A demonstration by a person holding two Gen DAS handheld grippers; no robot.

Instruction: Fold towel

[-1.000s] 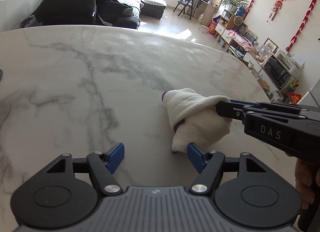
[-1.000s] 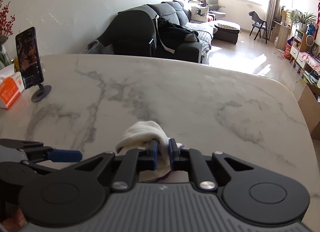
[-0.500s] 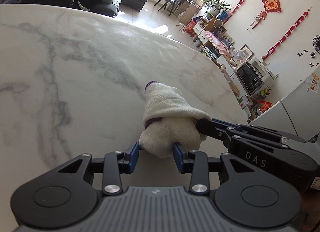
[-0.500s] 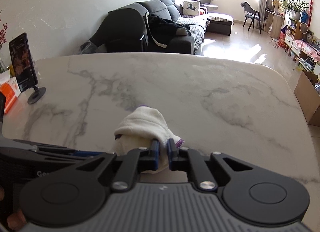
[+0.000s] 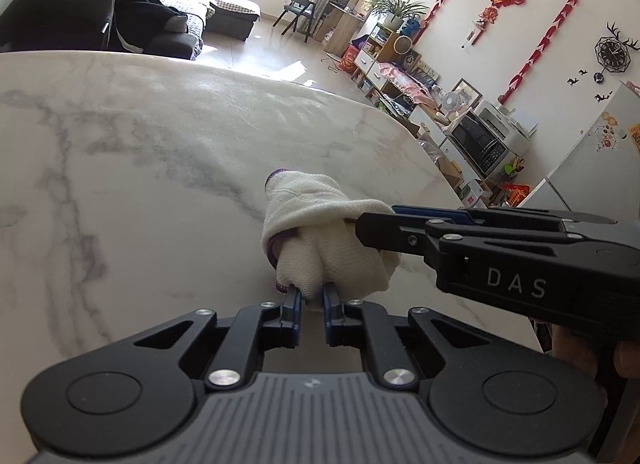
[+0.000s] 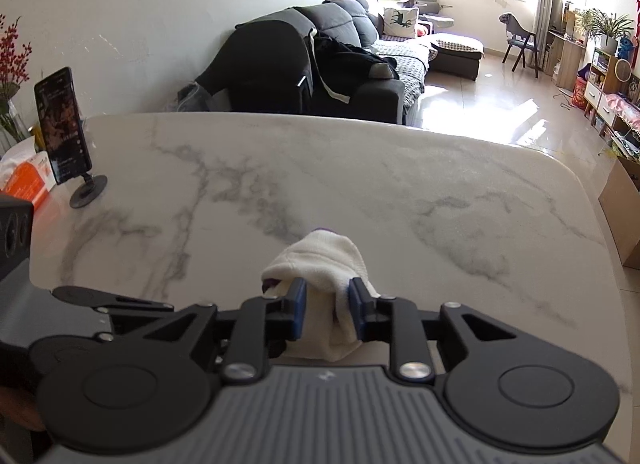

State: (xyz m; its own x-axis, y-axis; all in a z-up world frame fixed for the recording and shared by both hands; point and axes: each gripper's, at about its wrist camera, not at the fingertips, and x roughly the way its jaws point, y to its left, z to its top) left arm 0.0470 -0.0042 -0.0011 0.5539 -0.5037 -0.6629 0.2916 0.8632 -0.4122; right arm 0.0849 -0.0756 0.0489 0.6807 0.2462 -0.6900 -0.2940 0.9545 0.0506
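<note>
Small cream-white knitted towel with purple edging (image 5: 320, 232), bunched into a lump near the middle of the white grey-veined marble table (image 5: 140, 152). Left black two-finger gripper with blue pads (image 5: 311, 302) pinched onto the near lower edge of the towel, pads nearly together with cloth between. Right black two-finger gripper with blue pads (image 6: 328, 306) partly spread in its own view, a fold of towel (image 6: 320, 264) hanging between the pads (image 6: 299, 304), cloth touching the right-hand pad; firm clamp or loose contact unclear. In the left wrist view, right gripper (image 5: 360, 224) entering from the right side, tips buried in the right flank of the bundle. Towel raised in a hump, purple hem showing at the far tip and along the left underside. Bottom of bundle apparently resting on the table, contact partly hidden by the fingers.

Far left of table: dark smartphone upright on a round black stand (image 6: 64, 132), just beside an orange-and-white tissue box (image 6: 28, 176). Behind the table, dark grey sofa with black clothing draped over it (image 6: 320, 60).
</note>
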